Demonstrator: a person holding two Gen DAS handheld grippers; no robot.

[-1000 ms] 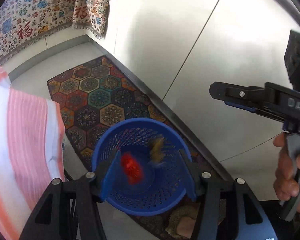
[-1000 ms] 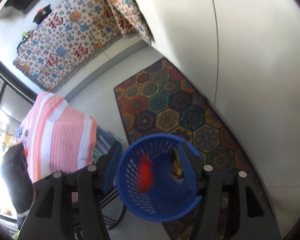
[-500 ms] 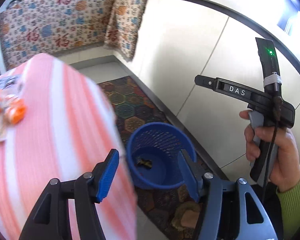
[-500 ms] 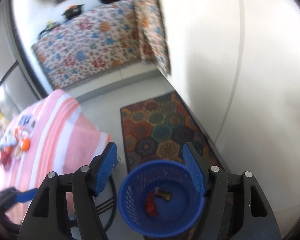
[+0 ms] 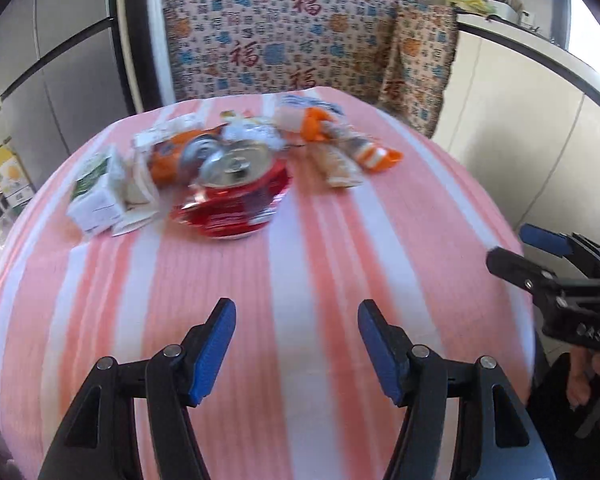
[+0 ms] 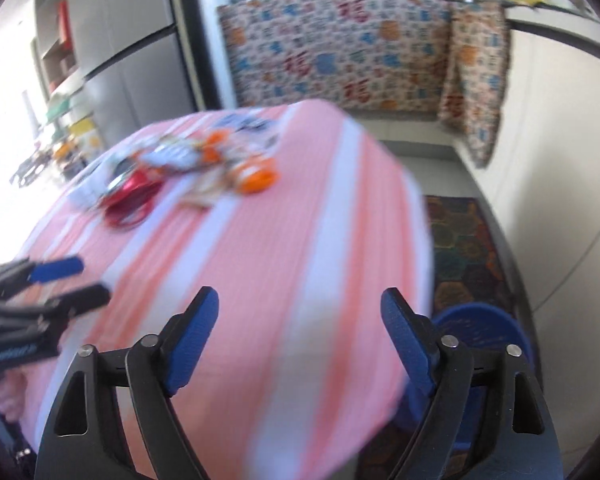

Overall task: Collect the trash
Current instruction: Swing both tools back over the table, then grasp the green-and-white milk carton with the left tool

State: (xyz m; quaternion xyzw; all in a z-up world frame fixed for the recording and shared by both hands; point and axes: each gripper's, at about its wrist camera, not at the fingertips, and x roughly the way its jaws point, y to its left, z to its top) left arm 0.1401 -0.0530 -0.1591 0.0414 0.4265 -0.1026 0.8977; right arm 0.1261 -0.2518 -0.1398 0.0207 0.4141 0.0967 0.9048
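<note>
A pile of trash lies at the far side of the pink-and-white striped table (image 5: 300, 264): a crushed red can (image 5: 236, 200), an orange can (image 5: 168, 160), a white carton (image 5: 96, 196) and orange-and-white wrappers (image 5: 340, 148). My left gripper (image 5: 294, 312) hovers over the near part of the cloth, open and empty. My right gripper (image 6: 300, 296) hangs over the table's right half; its jaws are opening with nothing between them. The right wrist view blurs the red can (image 6: 132, 196) and wrappers (image 6: 256, 176). The blue basket (image 6: 484, 332) stands on the floor beside the table's right edge.
A patterned rug (image 6: 464, 248) lies under the basket along a white cabinet wall (image 6: 560, 160). A printed cloth (image 5: 300, 48) drapes a counter with pots behind the table. Grey cabinets (image 5: 60, 60) stand at the left. A hand holds the right gripper (image 5: 540, 256).
Both grippers swung away from above the blue basket, where a red and a dark piece fell in, and now face the table top. The right jaws have widened.
</note>
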